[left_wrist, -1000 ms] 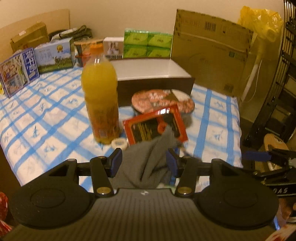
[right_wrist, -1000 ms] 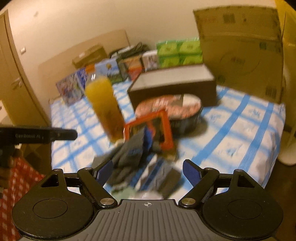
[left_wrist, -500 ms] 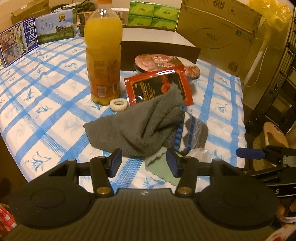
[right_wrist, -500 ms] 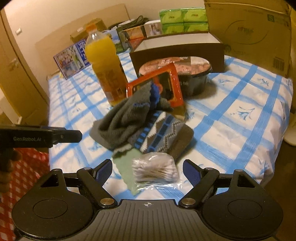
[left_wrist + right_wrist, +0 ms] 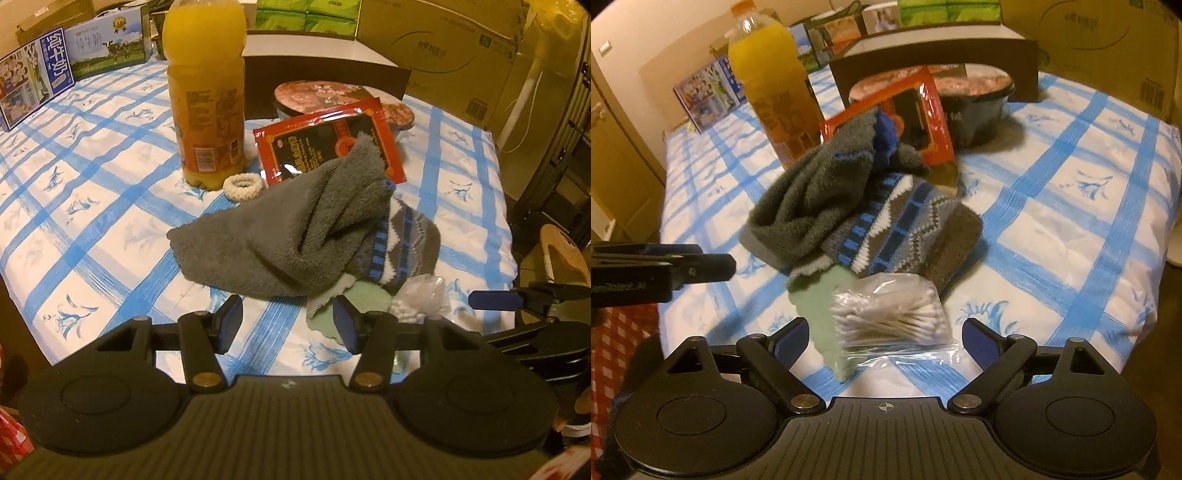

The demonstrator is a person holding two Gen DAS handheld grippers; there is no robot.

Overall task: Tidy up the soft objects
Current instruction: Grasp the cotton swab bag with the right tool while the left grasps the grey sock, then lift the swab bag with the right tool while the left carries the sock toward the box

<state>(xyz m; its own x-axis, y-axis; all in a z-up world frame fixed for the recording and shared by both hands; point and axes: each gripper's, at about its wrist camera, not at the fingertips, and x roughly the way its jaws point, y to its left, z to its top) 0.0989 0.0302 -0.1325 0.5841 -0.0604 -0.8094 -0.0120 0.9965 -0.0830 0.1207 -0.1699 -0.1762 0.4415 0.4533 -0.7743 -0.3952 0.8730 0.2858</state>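
Observation:
A fuzzy grey sock (image 5: pixel 288 229) (image 5: pixel 816 195) lies heaped on a patterned grey-and-blue sock (image 5: pixel 399 254) (image 5: pixel 905 229) on the blue-checked cloth. Under them pokes a pale green cloth (image 5: pixel 354 302) (image 5: pixel 827 317), with a clear bag of cotton swabs (image 5: pixel 890 314) (image 5: pixel 424 299) beside it. A cream hair tie (image 5: pixel 242 181) rests by the bottle. My left gripper (image 5: pixel 288 321) hovers open just short of the grey sock, nothing between its fingers. My right gripper (image 5: pixel 882 336) is opening wide over the swab bag and green cloth, its pads clear of both.
An orange juice bottle (image 5: pixel 205 92) stands behind the socks. A red snack packet (image 5: pixel 325 140) leans on a round noodle bowl (image 5: pixel 343 96), with a dark box (image 5: pixel 325 59) behind. Cartons line the back. The bed's edge (image 5: pixel 506 229) drops off to the right.
Both grippers have come down and tilted toward the sock pile, which now looks larger and nearer. The right gripper's jaws stand wider than before. The socks have not moved.

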